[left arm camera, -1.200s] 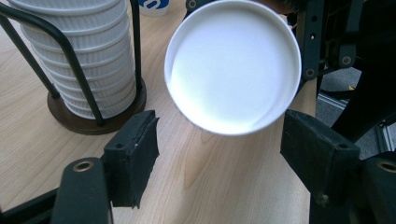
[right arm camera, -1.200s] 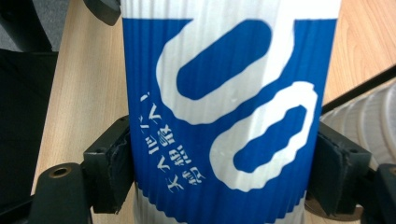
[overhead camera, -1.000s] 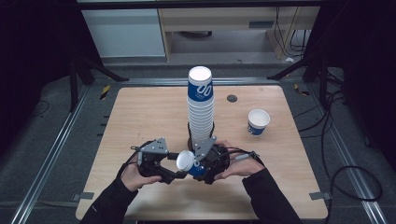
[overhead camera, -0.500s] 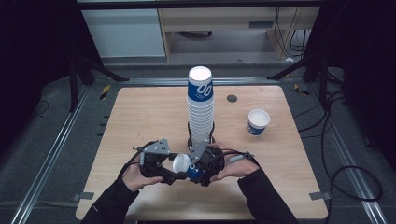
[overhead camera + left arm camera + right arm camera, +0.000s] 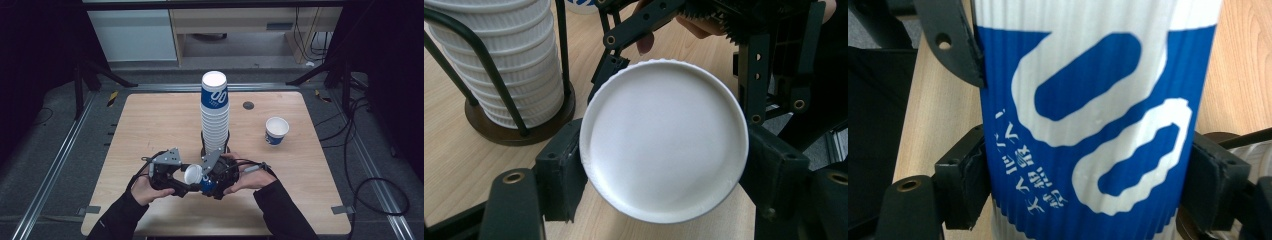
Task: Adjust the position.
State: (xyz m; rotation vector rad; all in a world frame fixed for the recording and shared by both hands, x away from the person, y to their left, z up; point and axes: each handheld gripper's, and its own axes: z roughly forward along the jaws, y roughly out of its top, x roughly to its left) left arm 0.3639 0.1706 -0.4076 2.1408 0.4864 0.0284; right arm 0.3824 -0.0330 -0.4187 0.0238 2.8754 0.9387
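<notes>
While the blue-and-white cup (image 5: 192, 175) hangs between both grippers: I log this as mid-handover, nothing set down from this cycle yet
Cup, place: on its side above the near edge of the table (image 5: 150, 130), just in front of the stack, white round end turned toward my left tool
Left gripper (image 5: 664, 170): jaws have just been closing; the cup's white end sits between them and both pads touch its rim, so I read it as pinching the cup
Right gripper (image 5: 1090, 185): jaws have just been easing apart a little; the ribbed printed wall is between them and both pads look to be in contact, a light pinch by my reading
Stack (image 5: 215, 117): tall, upright in its dark wire holder (image 5: 519, 132), many cups left
Done so far: one lone cup (image 5: 276, 131) stands upright on the right side of the table, well apart from the stack
Left to do: my judgement is that the right tool lets go fully, the left carries the cup and stands it on the table, then the stack gets worked down
Uncertain: whether one cup or two nested ones sit in the grip, I cannot tell
</notes>
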